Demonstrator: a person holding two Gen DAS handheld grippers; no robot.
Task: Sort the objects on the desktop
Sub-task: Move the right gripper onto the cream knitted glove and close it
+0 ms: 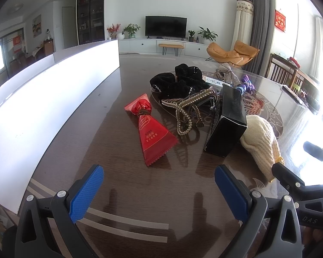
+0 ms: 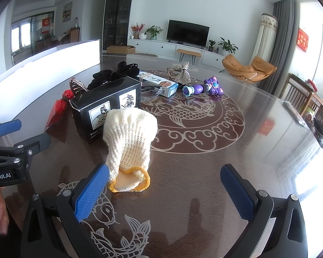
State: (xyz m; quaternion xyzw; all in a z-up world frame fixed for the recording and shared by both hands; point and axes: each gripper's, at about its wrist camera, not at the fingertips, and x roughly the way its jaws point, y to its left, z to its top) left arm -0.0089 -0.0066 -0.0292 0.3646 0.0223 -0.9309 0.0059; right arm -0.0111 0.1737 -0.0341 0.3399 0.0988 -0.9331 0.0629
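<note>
A pile of small objects lies on the dark glass table. In the left wrist view my left gripper (image 1: 159, 185) is open and empty, just short of a red packet (image 1: 149, 129). Beyond it are a pearl hair clip (image 1: 186, 111), black scrunchies (image 1: 178, 81) and a black box (image 1: 226, 120). In the right wrist view my right gripper (image 2: 164, 180) is open, and its left pad almost touches the cuff of a cream knit glove (image 2: 131, 137). Behind the glove stand the black box (image 2: 107, 107), a medicine box (image 2: 159, 82), a silver bow (image 2: 183, 73) and a purple toy (image 2: 202, 88).
A long white box (image 1: 53, 90) runs along the table's left side. The table (image 2: 258, 150) carries a fish and cloud pattern and has bare glass to the right. The left gripper (image 2: 21, 134) shows at the right view's left edge, with a hand (image 2: 0, 210) below it.
</note>
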